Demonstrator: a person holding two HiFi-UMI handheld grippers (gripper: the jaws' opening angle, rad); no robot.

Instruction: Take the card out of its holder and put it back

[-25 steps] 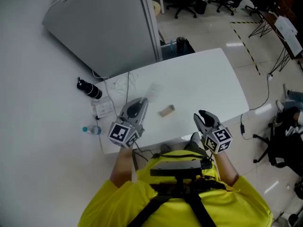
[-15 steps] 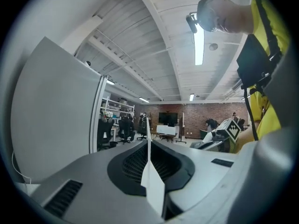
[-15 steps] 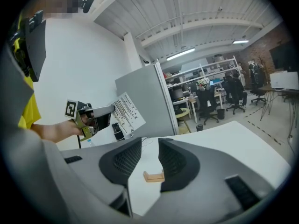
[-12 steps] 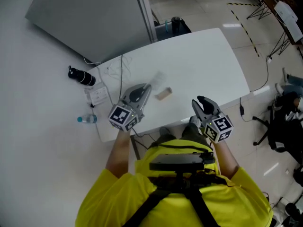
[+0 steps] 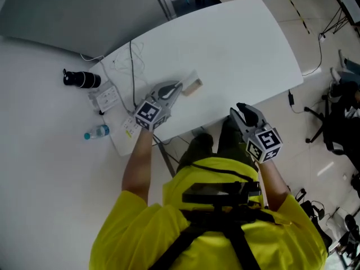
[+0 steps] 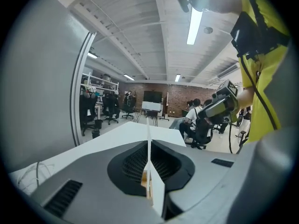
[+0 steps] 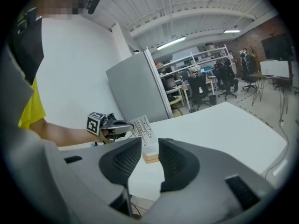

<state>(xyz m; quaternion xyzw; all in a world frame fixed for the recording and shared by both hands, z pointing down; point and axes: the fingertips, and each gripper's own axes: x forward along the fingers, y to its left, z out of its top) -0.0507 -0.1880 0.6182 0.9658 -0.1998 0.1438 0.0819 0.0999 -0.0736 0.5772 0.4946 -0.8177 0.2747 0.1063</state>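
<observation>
My left gripper (image 5: 179, 87) is over the white table's (image 5: 242, 44) near left part, shut on a thin, clear printed card (image 5: 190, 76). In the left gripper view the card (image 6: 149, 139) stands edge-on, pinched between the closed jaws. The small wooden holder (image 5: 194, 86) lies on the table right beside the left gripper's tip. In the right gripper view the card (image 7: 140, 127) hangs at the holder (image 7: 150, 157); whether its lower edge sits in the slot I cannot tell. My right gripper (image 5: 243, 112) hovers off the table's near edge, open and empty, pointing at the holder.
A cable (image 5: 132, 61) trails over the table's left end. On the floor to the left lie a black flask (image 5: 79, 79), a socket strip (image 5: 107, 97) and a water bottle (image 5: 97, 133). A grey partition (image 5: 84, 10) stands behind the table. Chairs stand at the right.
My left gripper has carried the card forward and to the right, from well short of the holder to right at it. The right gripper has kept its place, still open.
</observation>
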